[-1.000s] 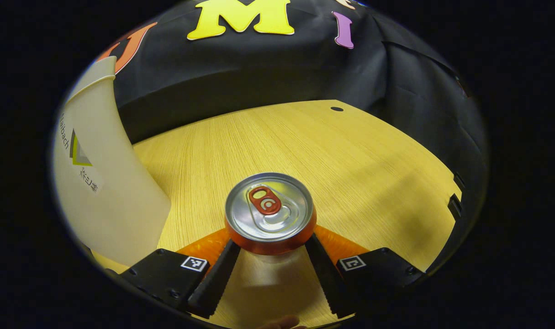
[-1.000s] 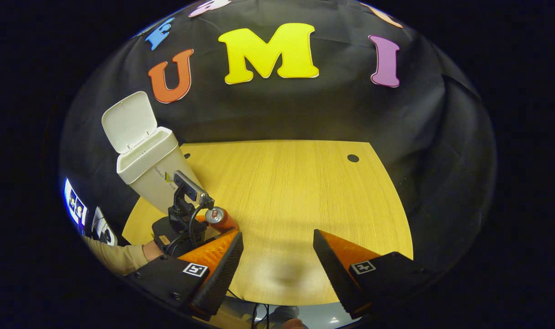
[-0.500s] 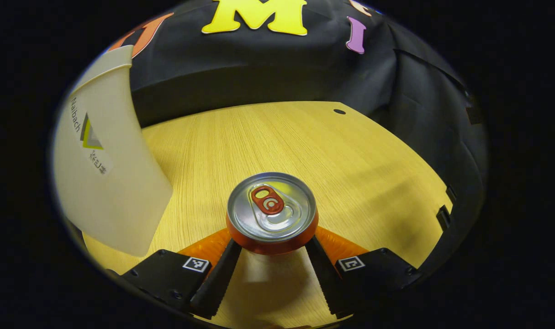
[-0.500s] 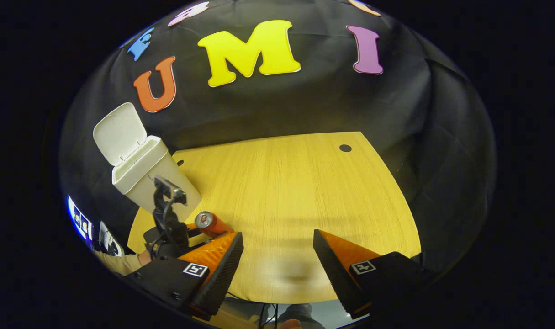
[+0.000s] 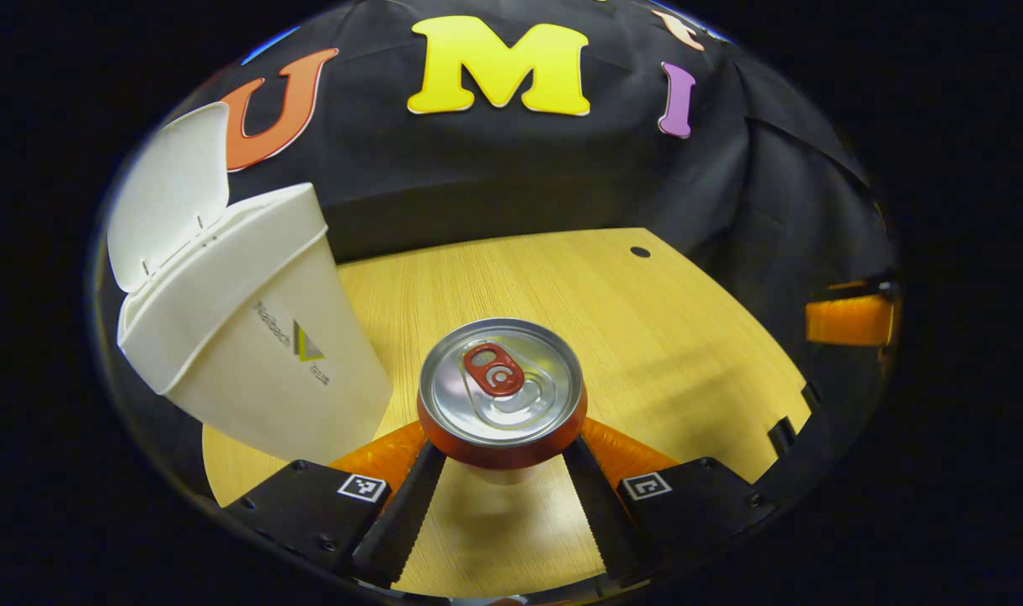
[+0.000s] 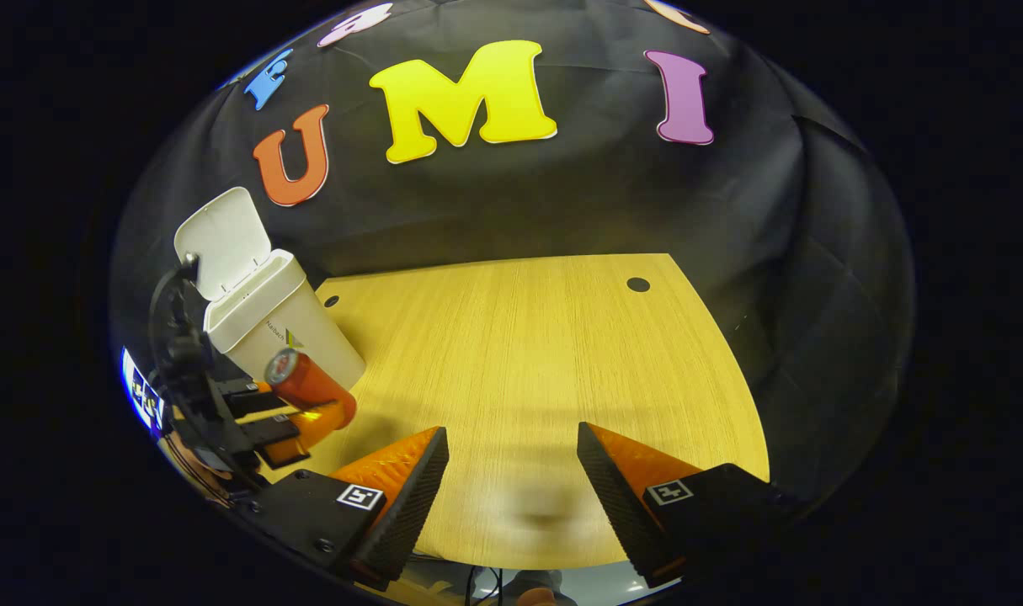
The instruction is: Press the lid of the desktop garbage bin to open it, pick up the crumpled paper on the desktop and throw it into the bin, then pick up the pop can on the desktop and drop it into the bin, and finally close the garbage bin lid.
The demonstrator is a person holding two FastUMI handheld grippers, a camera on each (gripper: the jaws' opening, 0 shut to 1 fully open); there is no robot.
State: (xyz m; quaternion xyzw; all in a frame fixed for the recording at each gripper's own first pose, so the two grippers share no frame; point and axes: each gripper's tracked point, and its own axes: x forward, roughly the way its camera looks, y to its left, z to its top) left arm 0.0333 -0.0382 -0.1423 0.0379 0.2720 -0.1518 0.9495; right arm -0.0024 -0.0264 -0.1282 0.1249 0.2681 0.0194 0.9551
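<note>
The left tool (image 5: 498, 484) is clamped on the pop can (image 5: 501, 391), one finger pressed against each side of its body just under the top rim, with the pull-tab end facing the camera. In the right gripper view the can (image 6: 307, 389) is off the bench (image 6: 545, 379) and tilted, held beside the front wall of the garbage bin (image 6: 279, 324). The bin's lid (image 5: 167, 189) stands open and hinged back, and the bin (image 5: 250, 353) sits just to the left of the can in the left gripper view, its mouth above the level of the can's top. The right tool (image 6: 511, 484) hangs with its fingers spread wide and nothing between them, over bare bench well apart from the bin. No crumpled paper lies on the bench, so it is probably inside already, and the can drop looks like the step in hand. The main risk is height: if the can is swung sideways before it rises above the rim, it could strike the wall and push or tip the light bin. A smooth round can held low on the fingers may also pivot or slip. Released off-centre, it could bounce off the rim or knock the lid shut.
</note>
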